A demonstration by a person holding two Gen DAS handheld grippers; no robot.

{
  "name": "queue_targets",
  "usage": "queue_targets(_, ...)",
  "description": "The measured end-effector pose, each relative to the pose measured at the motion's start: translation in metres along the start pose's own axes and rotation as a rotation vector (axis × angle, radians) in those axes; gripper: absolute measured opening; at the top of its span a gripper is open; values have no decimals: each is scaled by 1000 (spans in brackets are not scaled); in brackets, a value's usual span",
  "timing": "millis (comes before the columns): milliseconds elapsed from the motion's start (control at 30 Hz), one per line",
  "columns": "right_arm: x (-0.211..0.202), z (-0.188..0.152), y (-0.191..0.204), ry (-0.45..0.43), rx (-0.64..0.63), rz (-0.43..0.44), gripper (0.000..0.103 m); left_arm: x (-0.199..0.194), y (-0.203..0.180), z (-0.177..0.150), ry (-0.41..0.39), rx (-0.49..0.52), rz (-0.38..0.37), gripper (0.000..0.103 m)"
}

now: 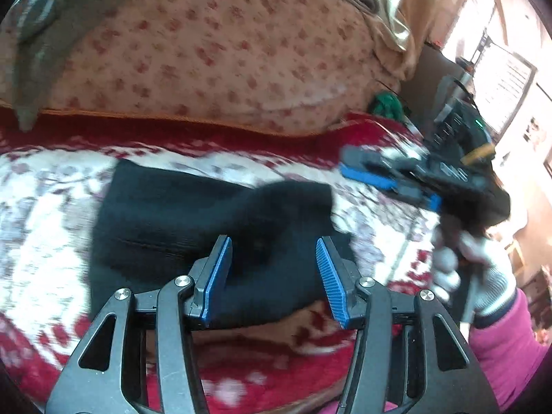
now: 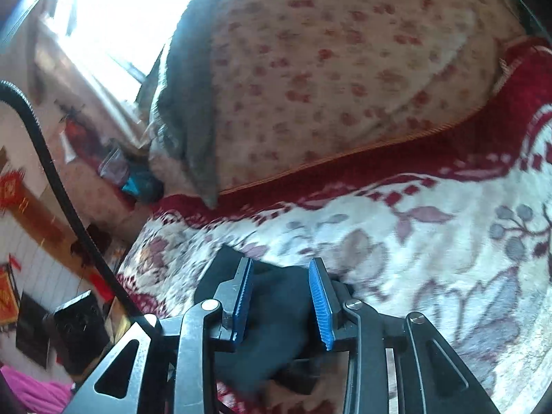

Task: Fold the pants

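Lying bunched on the bed's red-and-white floral blanket (image 1: 51, 207), black pants (image 1: 165, 214) already folded into a compact thick bundle, apparently most of the way done. Left claw (image 1: 274, 276) wide open above near edge, gripping nothing. Right claw (image 2: 281, 305) also spread, dark cloth between the pads but not pinched. Probably left: final fold or smoothing, squaring the rumpled right end. Motion blur hides edges.

A home bedroom; a bed under a red floral blanket (image 1: 51, 186); a flowered quilt (image 1: 214, 48) heaped behind; curtained window (image 1: 407, 7).
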State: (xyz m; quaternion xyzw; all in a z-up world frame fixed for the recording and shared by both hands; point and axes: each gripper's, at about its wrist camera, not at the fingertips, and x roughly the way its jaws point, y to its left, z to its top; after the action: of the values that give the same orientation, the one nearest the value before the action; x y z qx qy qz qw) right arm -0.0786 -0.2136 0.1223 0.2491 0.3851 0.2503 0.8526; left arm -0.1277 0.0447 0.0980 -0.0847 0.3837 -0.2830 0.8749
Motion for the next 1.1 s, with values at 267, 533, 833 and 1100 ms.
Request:
queue_targets(267,23,-17,16,66,-105,-189,51,16,50,27,-4,-4,117,51)
queue_targets(533,62,-22,-28,111,52,-47,33,71,70,44,77,109,297,51)
queue_targets(833,66,1,-3,63,-191,-193,22,97,97,50,85,38,424,51)
queue_targets(1100,56,-26,-28,92,-130,-304,22,91,96,39,32,28,421,51)
